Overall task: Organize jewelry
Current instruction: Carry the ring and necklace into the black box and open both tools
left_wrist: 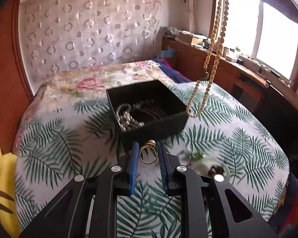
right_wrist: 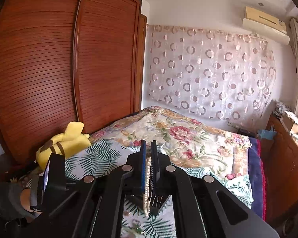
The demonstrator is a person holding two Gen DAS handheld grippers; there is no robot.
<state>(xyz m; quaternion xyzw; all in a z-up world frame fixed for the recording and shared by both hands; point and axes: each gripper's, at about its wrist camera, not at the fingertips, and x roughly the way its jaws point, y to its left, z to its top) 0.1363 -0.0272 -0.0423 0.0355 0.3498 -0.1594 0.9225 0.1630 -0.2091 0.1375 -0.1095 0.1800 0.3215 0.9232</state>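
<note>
My left gripper [left_wrist: 148,150] is shut on a gold ring with a pearl [left_wrist: 148,153], held just in front of an open black box [left_wrist: 149,107] on the leaf-print bedspread. The box holds a white pearl bracelet [left_wrist: 127,118] and dark jewelry. My right gripper [right_wrist: 148,144] is shut on a cream bead necklace [right_wrist: 147,188], held high above the bed. In the left wrist view the necklace [left_wrist: 208,63] hangs down from the top, its loop just right of the box.
A small round mirror with green jewelry [left_wrist: 198,156] lies right of my left gripper. A yellow plush toy [right_wrist: 63,142] sits at the bed's left by a wooden wardrobe [right_wrist: 65,59]. A cluttered wooden cabinet [left_wrist: 218,63] stands under the window.
</note>
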